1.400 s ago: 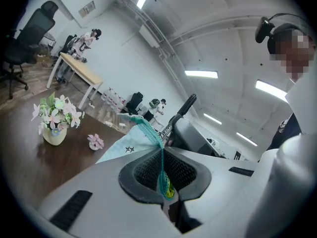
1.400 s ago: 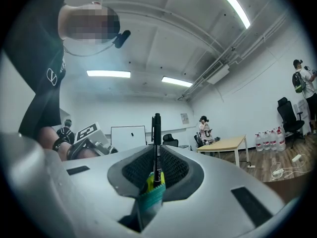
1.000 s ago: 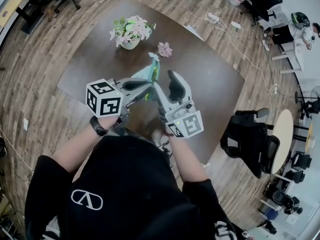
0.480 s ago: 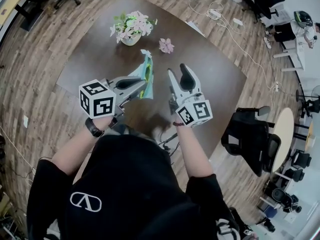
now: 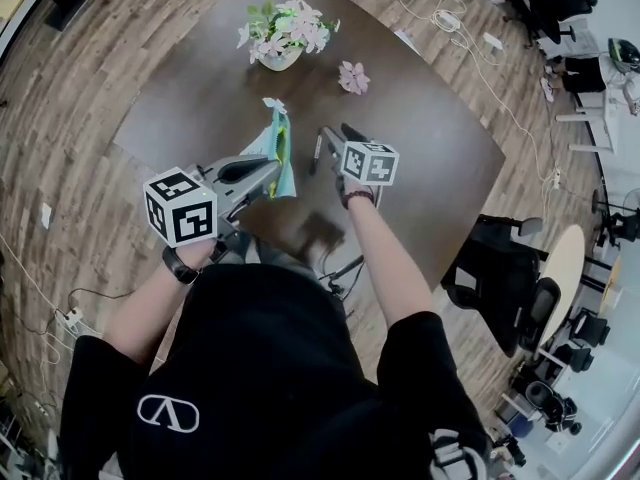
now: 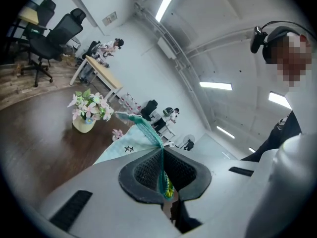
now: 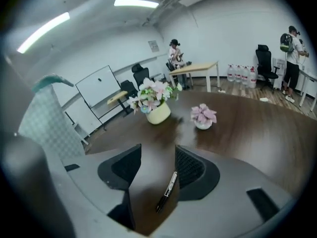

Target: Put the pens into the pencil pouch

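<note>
A teal mesh pencil pouch point(image 5: 277, 146) hangs above the dark table, and my left gripper point(image 5: 272, 171) is shut on its lower edge. In the left gripper view the mesh point(image 6: 148, 135) is pinched between the pads point(image 6: 143, 170), with something yellow-green showing inside. My right gripper point(image 5: 335, 138) is to the right of the pouch, tilted down at the table and open. A black and silver pen point(image 7: 167, 190) lies on the table between its fingers point(image 7: 190, 170), untouched. The pouch point(image 7: 49, 120) rises at the left of that view.
On the brown table point(image 5: 190, 98) a cream vase of pink and white flowers point(image 5: 285, 43) stands at the far side, with a small pink potted flower point(image 5: 353, 76) to its right. A black office chair point(image 5: 500, 278) stands off the table's right edge.
My right gripper has dropped from beside the pouch's mouth down toward the table and tipped downward. The left gripper, still holding the pouch, has drifted a little left and lower.
</note>
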{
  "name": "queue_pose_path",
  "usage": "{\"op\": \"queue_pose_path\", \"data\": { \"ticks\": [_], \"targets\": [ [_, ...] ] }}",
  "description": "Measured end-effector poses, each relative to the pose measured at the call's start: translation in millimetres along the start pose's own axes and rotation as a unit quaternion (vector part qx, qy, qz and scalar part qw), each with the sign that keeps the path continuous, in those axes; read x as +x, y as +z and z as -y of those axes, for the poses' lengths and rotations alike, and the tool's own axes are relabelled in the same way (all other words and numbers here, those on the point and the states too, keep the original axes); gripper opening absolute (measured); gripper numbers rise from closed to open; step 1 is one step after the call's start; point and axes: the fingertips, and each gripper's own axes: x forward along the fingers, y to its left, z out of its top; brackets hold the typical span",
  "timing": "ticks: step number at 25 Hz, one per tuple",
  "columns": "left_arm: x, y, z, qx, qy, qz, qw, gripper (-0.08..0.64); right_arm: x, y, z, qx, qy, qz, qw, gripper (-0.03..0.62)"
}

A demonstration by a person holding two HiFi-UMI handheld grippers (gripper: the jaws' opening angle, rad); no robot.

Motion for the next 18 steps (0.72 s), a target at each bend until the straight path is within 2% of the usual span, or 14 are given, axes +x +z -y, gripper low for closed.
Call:
{"op": "queue_pose_path", "data": {
  "ticks": [5, 11, 18],
  "targets": [
    [-14.9, -5.3, -9.8, -0.011, 0.014, 0.01, 0.9998, 0.012, 41.9, -37.8, 14.7, 0.012, -0.026, -0.092, 0.995, 0.21],
    [-26.0, -12.9, -21.2, -0.022, 0.028, 0.018, 0.9992, 0.012, 74.7, -83.4, 31.9, 0.053, -0.041, -0.183, 0.981, 0.21],
    [-31.7, -21.8, -30.3, -0.027, 0.037, 0.015, 0.9988, 0.012, 84.7, -106.0, 45.3, 0.076, -0.067, -0.229, 0.968, 0.162]
  ]
}}
